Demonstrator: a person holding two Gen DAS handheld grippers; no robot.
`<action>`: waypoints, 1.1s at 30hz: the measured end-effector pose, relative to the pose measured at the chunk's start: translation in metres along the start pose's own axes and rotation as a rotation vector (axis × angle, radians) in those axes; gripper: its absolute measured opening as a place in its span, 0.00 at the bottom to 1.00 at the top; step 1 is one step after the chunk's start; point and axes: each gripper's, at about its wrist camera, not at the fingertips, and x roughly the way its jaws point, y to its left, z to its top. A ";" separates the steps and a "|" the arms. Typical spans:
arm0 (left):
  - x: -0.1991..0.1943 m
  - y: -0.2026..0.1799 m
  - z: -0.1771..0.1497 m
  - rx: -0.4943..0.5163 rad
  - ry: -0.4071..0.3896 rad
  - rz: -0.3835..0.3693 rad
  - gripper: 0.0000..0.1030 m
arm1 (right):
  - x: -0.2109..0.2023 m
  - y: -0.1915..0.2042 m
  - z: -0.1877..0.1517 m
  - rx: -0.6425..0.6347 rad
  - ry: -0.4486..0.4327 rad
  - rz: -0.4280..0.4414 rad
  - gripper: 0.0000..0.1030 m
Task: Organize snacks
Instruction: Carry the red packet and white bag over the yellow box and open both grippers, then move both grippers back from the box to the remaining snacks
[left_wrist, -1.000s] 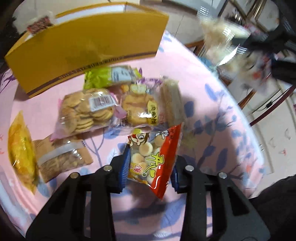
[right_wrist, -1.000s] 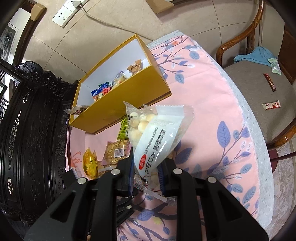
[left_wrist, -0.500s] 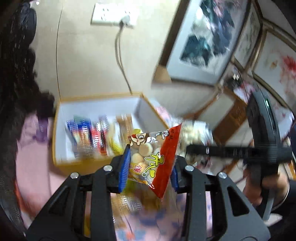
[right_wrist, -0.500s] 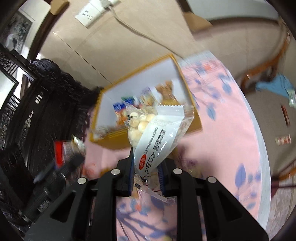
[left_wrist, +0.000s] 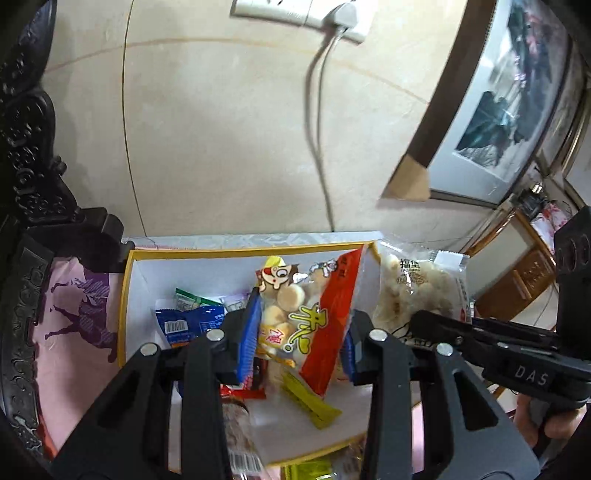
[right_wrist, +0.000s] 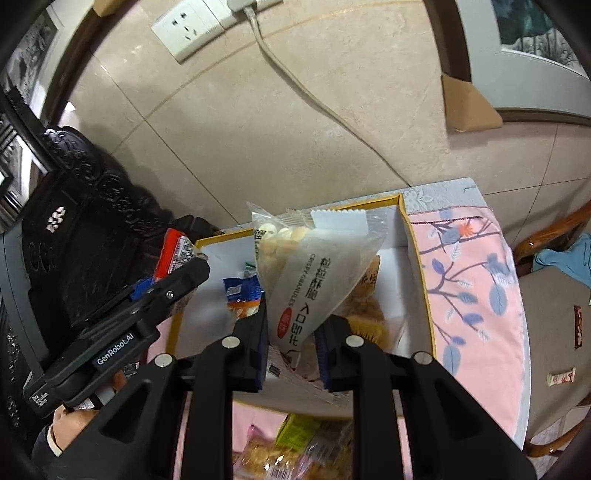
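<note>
My left gripper (left_wrist: 301, 332) is shut on a red and clear bag of round biscuits (left_wrist: 306, 314), held above the open yellow box (left_wrist: 127, 295) with its white inside. My right gripper (right_wrist: 291, 332) is shut on a white and clear bag of crisp granules (right_wrist: 314, 273), also above the box (right_wrist: 415, 266). The white bag shows in the left wrist view (left_wrist: 417, 288) at the box's right side. The red bag's corner shows in the right wrist view (right_wrist: 175, 251). Several small snack packs (left_wrist: 188, 321) lie in the box.
The box stands at the far edge of a table with a pink flowered cloth (right_wrist: 476, 295). More snack bags (right_wrist: 295, 446) lie on the cloth in front of the box. A dark carved cabinet (left_wrist: 26, 184) is at the left, a wooden chair (right_wrist: 546, 302) at the right.
Both grippers have lifted and swung forward from over the table to above the open box, each still holding its bag. The two now hang side by side over the box.
</note>
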 end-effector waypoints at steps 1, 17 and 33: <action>0.005 0.002 0.000 -0.002 0.007 0.005 0.38 | 0.005 -0.002 0.002 0.003 0.005 0.000 0.21; -0.024 -0.007 -0.010 -0.022 -0.008 0.241 0.92 | -0.033 -0.005 -0.019 0.031 -0.064 -0.051 0.66; -0.108 -0.041 -0.067 -0.008 -0.076 0.276 0.96 | -0.097 -0.023 -0.107 0.010 -0.129 -0.136 0.88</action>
